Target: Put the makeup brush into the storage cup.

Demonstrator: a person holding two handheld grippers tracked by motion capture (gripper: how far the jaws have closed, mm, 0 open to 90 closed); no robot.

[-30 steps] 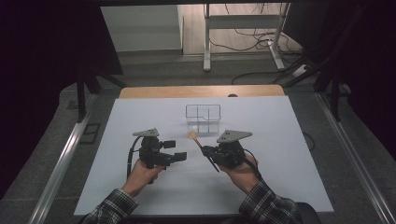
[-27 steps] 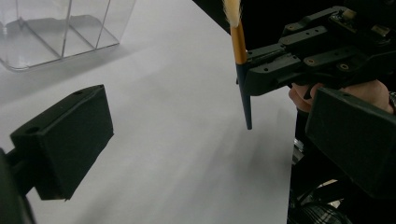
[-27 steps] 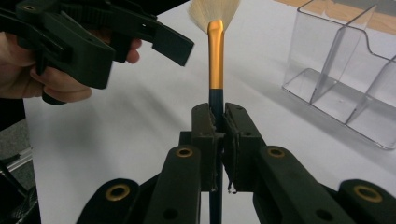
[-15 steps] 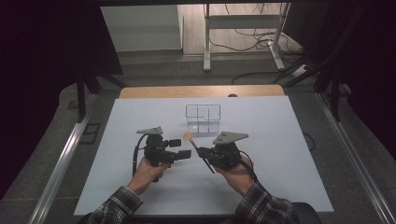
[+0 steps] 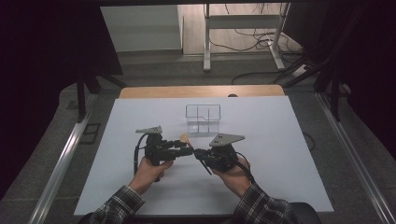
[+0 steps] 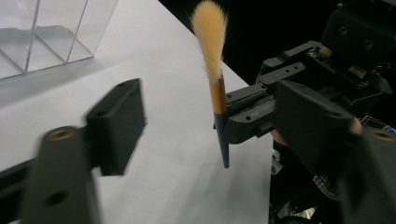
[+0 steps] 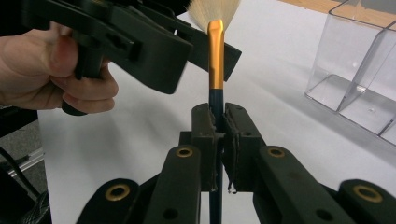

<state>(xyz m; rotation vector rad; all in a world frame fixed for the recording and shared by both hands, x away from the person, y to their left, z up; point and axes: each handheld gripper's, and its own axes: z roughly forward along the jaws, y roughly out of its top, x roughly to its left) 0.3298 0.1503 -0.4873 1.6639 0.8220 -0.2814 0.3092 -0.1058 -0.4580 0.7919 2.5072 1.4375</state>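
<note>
A lab-like recording room: white table (image 5: 289, 154) ringed by dark curtains (image 5: 46, 70); loose cables (image 5: 252, 39) on the floor

Left tool (image 5: 186, 150) jaws closing around brush (image 5: 184, 138), hands nearer

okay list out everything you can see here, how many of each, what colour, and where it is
Makeup brush: one, tan bristles, gold ferrule, dark handle; upright, clamped in the right tool.
Clear organiser: one, transparent, compartmented; on the sheet beyond the tools.
White sheet: one, covering the tabletop.
Wooden table: one, light brown edge at the far side.
Metal stand: one, pale; floor behind.
Right tool: black, shut on the handle.
Left tool: black, jaws just closing around the brush, not yet pressing.
Hands: two, plaid sleeves.
</note>
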